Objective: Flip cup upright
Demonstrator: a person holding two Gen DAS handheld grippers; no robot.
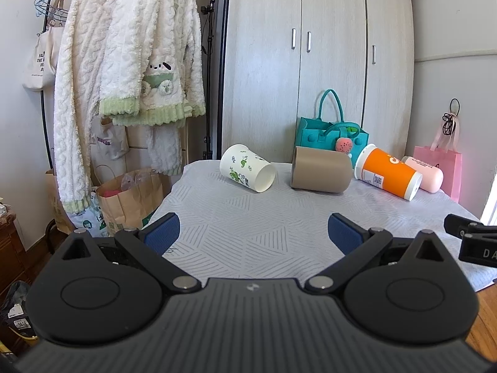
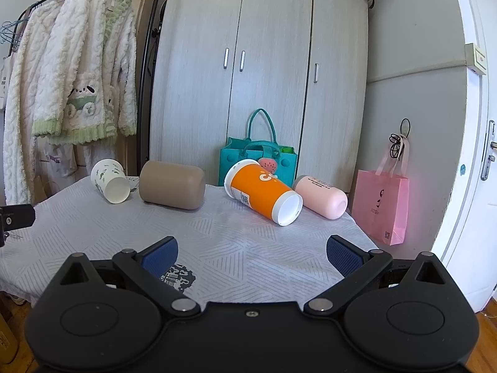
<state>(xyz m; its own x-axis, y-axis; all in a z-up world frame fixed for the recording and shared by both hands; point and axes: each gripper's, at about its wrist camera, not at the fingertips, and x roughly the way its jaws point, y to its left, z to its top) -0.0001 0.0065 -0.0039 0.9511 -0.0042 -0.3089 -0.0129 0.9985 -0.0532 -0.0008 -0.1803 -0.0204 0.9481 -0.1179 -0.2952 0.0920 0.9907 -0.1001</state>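
four cups [image 2: 263,192] lie sideways, axes roughly toward camera; both claws [image 1: 253,233] [image 2: 252,256] spread apart.

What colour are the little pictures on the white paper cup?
Green leafy swirls on the white paper cup; the left wrist view shows them best.

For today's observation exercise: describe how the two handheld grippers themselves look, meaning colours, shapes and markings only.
The left gripper and the right gripper look alike: a matte black ribbed body, two round black discs, angled black linkage arms with silver pivot pins, and blue textured finger pads. The left body carries a small pale logo, the right a small screw. No cables or sleeves show.
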